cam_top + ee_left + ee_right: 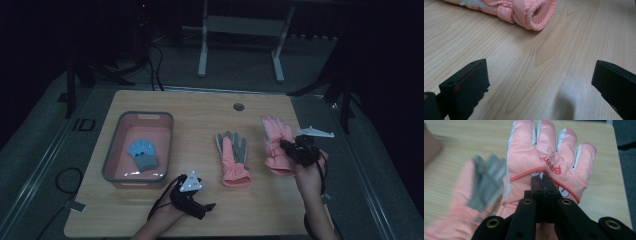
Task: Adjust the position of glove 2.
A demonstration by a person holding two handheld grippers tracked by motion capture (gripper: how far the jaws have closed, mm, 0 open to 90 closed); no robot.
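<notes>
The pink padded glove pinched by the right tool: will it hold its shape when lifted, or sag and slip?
The pink glove looks quilted and soft, so it would probably droop either side of the right tool, shut on a fold of its back. Its puffy padding suggests it is light for its size. The shell looks smooth, so a thin pinch might slip.

Salmon-pink padded glove with red lettering [544,157], pink glove with grey palm [234,157], light blue knitted glove [142,154], pink grey-rimmed plastic basin [112,150], pale wood-grain table [200,115]

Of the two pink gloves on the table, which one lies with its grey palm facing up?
The pink glove with the grey palm, lying in the middle of the wooden table. The other pink glove, pinched by the right hand-held gripper, shows its pink back.
</notes>
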